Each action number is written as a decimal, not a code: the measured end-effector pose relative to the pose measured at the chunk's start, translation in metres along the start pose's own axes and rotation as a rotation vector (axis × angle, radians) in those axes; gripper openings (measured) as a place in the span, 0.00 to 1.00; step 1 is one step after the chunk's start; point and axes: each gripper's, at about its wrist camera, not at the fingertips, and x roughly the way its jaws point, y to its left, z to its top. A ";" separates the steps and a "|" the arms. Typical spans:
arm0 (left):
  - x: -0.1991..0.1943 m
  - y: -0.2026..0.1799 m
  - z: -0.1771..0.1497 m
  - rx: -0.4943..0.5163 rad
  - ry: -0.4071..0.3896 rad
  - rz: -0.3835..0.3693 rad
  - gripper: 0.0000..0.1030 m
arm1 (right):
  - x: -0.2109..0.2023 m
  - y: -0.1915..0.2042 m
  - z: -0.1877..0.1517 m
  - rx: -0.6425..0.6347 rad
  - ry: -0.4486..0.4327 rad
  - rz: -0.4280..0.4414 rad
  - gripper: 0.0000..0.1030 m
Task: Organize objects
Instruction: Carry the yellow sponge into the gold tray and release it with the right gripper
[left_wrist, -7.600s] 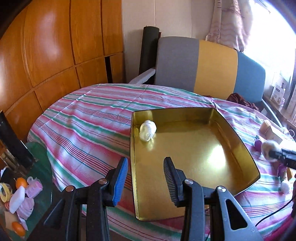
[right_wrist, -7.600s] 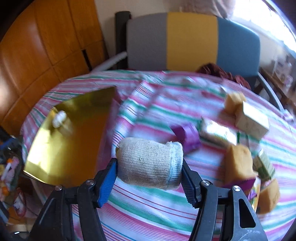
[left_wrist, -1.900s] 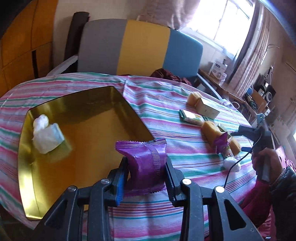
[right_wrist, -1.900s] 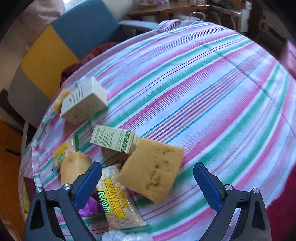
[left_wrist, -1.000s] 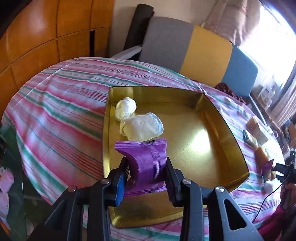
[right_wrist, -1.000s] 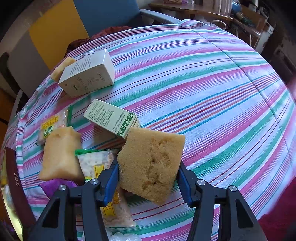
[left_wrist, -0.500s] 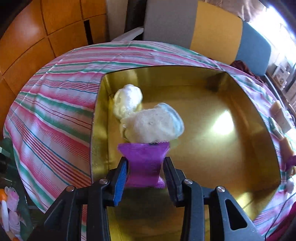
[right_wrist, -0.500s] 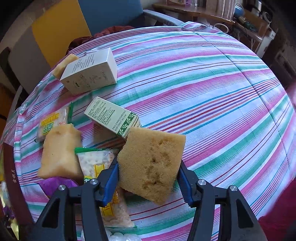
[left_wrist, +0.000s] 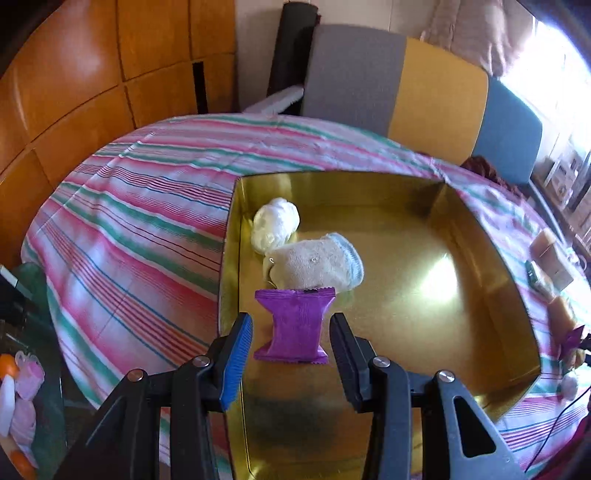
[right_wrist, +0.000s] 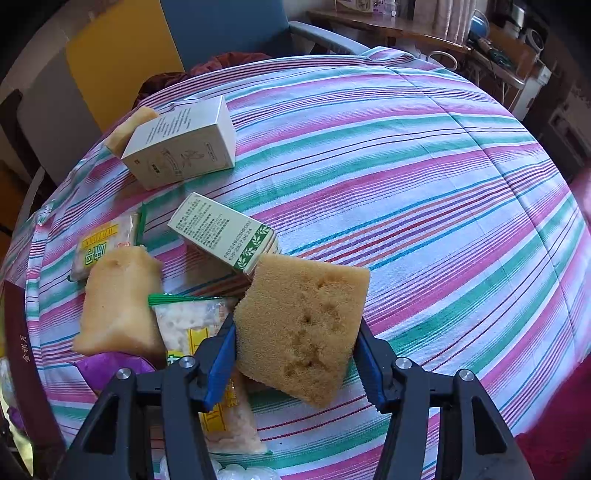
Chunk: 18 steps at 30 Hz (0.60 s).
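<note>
Half a second ago the left gripper (left_wrist: 291, 334) pinched the purple packet (left_wrist: 293, 325); now its fingers are spread, and the packet lies between them in the gold tray (left_wrist: 480, 251), perhaps touching the sock (left_wrist: 314, 264). The right gripper (right_wrist: 295, 350) clamps the sponge (right_wrist: 303, 325).

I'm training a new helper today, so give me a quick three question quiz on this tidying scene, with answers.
1. True or false: the left claw is clamped on the purple packet.
2. What does the right claw hold? A) white box B) sponge C) sock
3. Fill in: the sock lies inside the gold ____.

Key:
1. False. Its jaws stand open, with the packet lying in the tray.
2. B, the sponge.
3. tray
</note>
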 end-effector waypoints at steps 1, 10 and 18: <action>-0.006 0.001 -0.002 -0.008 -0.011 -0.003 0.42 | -0.001 0.000 0.000 -0.003 -0.002 -0.002 0.57; -0.039 -0.001 -0.016 -0.025 -0.076 -0.031 0.42 | -0.020 -0.007 -0.004 0.021 -0.071 -0.007 0.56; -0.059 0.000 -0.019 -0.004 -0.137 -0.022 0.42 | -0.049 -0.001 0.005 0.053 -0.206 0.091 0.56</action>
